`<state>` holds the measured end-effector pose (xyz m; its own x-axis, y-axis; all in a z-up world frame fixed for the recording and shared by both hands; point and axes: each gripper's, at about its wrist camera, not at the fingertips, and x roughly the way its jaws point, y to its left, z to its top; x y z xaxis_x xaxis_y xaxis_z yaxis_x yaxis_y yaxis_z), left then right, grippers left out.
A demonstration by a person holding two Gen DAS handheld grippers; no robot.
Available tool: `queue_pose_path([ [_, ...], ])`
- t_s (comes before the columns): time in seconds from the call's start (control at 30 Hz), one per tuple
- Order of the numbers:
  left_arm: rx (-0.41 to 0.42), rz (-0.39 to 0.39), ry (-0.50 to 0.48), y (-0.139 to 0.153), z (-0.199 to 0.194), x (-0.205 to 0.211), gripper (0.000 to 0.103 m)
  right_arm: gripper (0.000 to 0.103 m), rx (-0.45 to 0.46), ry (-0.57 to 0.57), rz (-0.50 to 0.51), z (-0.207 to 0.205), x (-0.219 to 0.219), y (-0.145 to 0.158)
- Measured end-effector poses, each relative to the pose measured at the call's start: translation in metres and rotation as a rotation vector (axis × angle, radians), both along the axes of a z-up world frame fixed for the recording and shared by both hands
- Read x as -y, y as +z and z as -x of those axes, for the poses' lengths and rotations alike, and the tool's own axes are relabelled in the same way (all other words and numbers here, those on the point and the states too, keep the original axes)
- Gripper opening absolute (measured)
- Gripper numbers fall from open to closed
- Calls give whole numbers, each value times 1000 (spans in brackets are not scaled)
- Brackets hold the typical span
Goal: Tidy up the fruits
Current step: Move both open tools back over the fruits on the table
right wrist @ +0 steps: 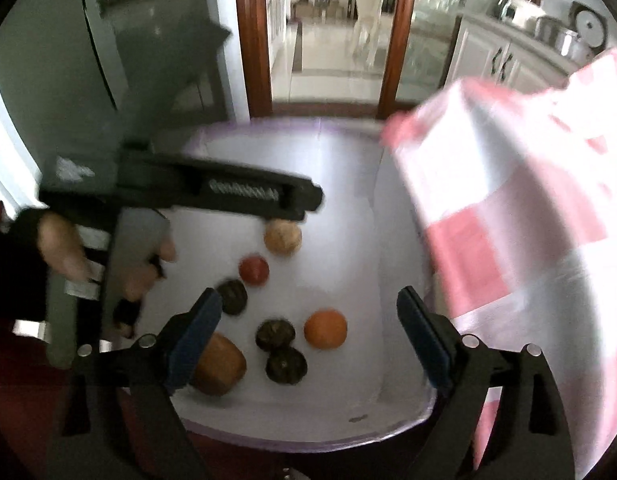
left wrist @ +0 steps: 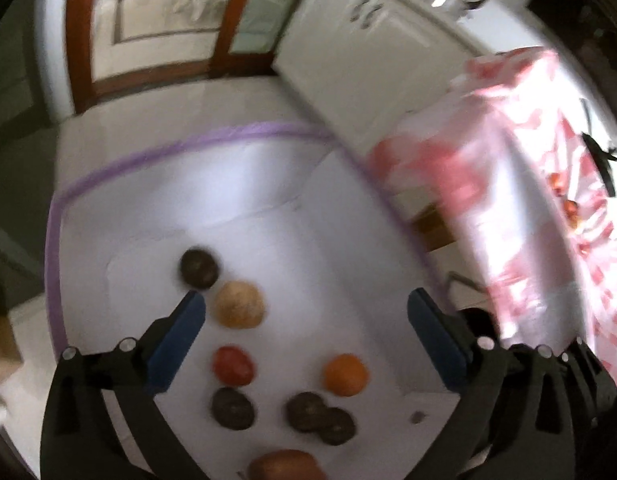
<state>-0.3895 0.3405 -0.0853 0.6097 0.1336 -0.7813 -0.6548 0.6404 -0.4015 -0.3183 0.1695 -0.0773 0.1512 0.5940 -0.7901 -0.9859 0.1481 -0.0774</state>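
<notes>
Left tongs (left wrist: 306, 312) and right tongs (right wrist: 310, 312) wide apart, empty, angled downward.

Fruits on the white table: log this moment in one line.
left tool: open, empty | right tool: open, empty | fruits: orange, tomato loose on white table

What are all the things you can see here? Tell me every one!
Dark fruits: four, blackish-brown, one far on the white mat, three nearer.
Tan fruit: one, beige, beside the far dark one.
Red fruit: one, mid mat.
Orange: one, right of the red fruit.
Brown fruit: one, reddish-brown, near edge.
White mat: one, purple-edged.
Checked cloth: one, pink and white, at the right.
White cabinet: one, behind.
Left gripper: open, empty, blue pads.
Right gripper: open, empty.
Hand: one, black fingerless glove, holding the left gripper.
</notes>
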Motion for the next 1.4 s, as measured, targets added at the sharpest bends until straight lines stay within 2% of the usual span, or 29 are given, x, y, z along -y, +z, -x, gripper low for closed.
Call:
queue_pose_path([
  [0.17, 105, -112, -18, 57, -13, 6, 101, 87, -42, -56, -241, -17, 42, 69],
  [0.23, 148, -159, -18, 83, -23, 12, 101, 87, -48, -97, -317, -28, 54, 88],
  [0.33, 117, -276, -60, 119, -52, 32, 101, 87, -41, -201, -436, -54, 85, 117],
  [0.47, 171, -369, -145, 153, -99, 70, 101, 87, -16, -428, -538, -103, 137, 139],
  [0.63, 251, -417, -275, 185, -174, 120, 101, 87, 2, -725, -557, -164, 193, 137],
  [0.77, 269, -429, -399, 190, -240, 165, 101, 87, -33, -931, -554, -210, 237, 125],
  [0.87, 232, -422, -507, 177, -304, 206, 101, 87, -51, -1025, -549, -232, 263, 109],
  [0.93, 208, -382, -554, 168, -339, 223, 101, 87, -37, -1069, -538, -247, 278, 107],
  [1.03, 187, -326, -572, 155, -384, 245, 101, 87, -9, -1130, -502, -267, 294, 104],
  [1.2, 207, -282, -525, 138, -442, 265, 101, 87, -27, -1247, -486, -298, 332, 99],
  [1.4, 242, -215, -512, 126, -473, 266, 101, 87, -44, -1321, -462, -351, 359, 103],
])
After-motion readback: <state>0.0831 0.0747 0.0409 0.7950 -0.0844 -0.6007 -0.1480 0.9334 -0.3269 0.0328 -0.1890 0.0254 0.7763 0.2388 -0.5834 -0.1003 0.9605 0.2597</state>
